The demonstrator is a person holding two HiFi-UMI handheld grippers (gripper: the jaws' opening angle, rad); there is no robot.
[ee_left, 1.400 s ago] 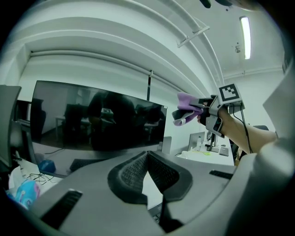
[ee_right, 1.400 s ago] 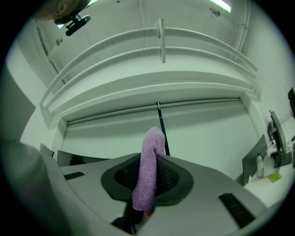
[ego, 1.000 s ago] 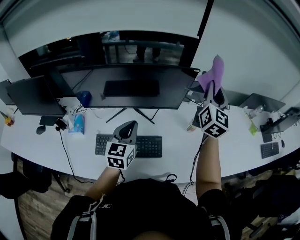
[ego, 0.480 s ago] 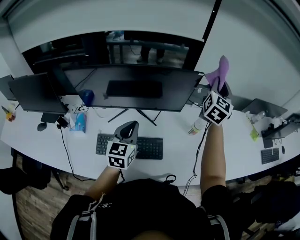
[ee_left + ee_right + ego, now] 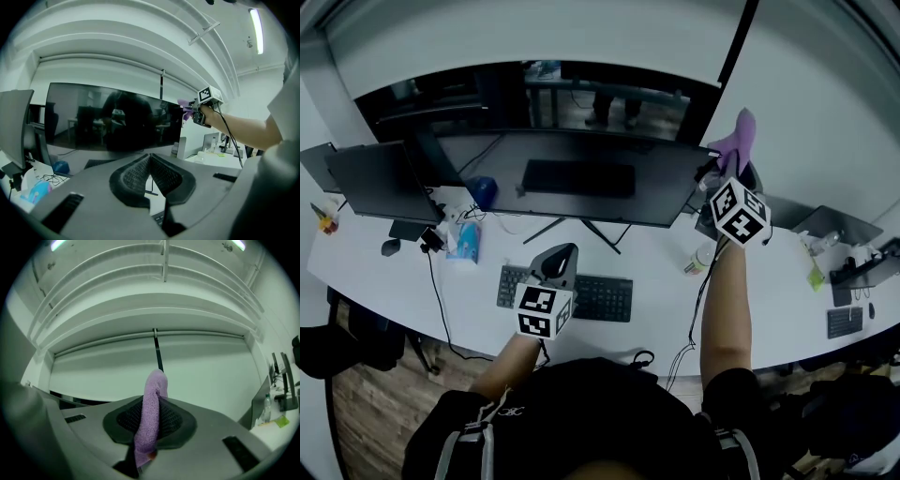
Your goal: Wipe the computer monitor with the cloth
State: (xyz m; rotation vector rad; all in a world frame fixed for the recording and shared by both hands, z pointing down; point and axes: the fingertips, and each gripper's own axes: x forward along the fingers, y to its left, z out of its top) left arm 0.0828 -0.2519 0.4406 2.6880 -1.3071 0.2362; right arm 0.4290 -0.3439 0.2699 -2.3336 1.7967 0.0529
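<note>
A wide dark monitor point(image 5: 581, 178) stands on the white desk point(image 5: 656, 300). The same monitor point(image 5: 112, 117) fills the middle of the left gripper view. My right gripper point(image 5: 733, 173) is raised at the monitor's upper right corner, shut on a purple cloth point(image 5: 737, 141). Between the right gripper's jaws the cloth point(image 5: 151, 420) stands upright and sticks out above them. My left gripper point(image 5: 555, 267) hovers low over the keyboard point(image 5: 572, 292), shut with nothing in it. The raised right gripper point(image 5: 199, 110) also shows in the left gripper view, near the screen's right edge.
A second monitor point(image 5: 380, 183) stands at the left. A blue packet point(image 5: 467, 244), a mouse point(image 5: 390, 247) and cables lie at the left of the desk. A bottle point(image 5: 701, 258) stands under my right arm. Laptops and another keyboard point(image 5: 844, 321) sit at the right.
My right gripper with the cloth has moved left, closer to the monitor's upper right corner. The left gripper has stayed over the keyboard.
</note>
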